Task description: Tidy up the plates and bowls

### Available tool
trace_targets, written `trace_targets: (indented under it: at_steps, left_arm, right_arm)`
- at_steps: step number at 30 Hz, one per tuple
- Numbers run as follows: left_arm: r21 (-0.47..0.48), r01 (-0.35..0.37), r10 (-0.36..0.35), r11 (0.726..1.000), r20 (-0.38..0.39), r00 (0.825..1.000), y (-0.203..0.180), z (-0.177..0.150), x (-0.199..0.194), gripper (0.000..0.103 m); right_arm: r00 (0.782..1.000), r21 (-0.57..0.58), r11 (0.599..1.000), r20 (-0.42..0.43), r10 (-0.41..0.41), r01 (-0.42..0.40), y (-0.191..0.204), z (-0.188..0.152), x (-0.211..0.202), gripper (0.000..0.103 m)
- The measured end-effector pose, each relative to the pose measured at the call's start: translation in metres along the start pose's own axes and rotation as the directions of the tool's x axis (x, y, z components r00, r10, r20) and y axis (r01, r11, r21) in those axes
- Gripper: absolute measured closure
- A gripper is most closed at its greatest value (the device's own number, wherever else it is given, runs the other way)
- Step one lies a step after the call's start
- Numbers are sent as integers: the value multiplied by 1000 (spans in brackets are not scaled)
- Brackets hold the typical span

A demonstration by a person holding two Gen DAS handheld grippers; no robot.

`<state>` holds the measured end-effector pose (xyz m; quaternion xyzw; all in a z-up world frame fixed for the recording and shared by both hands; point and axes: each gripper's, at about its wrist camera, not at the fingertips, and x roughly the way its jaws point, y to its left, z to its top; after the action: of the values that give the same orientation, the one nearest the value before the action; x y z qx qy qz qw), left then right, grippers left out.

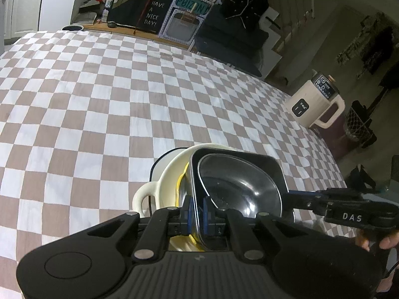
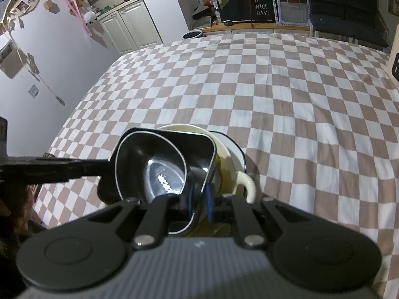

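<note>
two grippers pinch the same black bowl (image 1: 239,186) from opposite sides of its rim. in the left wrist view, the left gripper (image 1: 197,211) is clenched on the near-left edge of the rim, its blue pads (image 1: 206,213) either side of the thin wall. in the right wrist view, the right gripper (image 2: 199,199) is clamped on the bowl's near-right rim in the same way. the black bowl sits tilted in a stack, nested in a cream bowl with a loop handle (image 1: 169,174), with a yellow edge (image 1: 180,182) between them. the stack sits near the cameras on a brown and white checked cloth (image 1: 124,87). a cream appliance (image 1: 315,99) stands off the cloth's far right.
</note>
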<state>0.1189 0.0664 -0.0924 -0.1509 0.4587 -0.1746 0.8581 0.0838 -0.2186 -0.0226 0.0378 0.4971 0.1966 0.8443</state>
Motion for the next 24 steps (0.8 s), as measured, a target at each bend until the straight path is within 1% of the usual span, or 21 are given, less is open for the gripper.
trace_targets:
  at_steps: [11,24]
  left_arm:
    - [-21,25,-25,999,4,1000,0,3,-6,95]
    - [-16,22,-22,1000,-4,1000,0,2,-5,94]
  right_arm:
    - [1000,17,1000,-17,10,-9,-4,4,-1,85]
    - [1000,13,1000,-18,5,-5,-4,4,0,85]
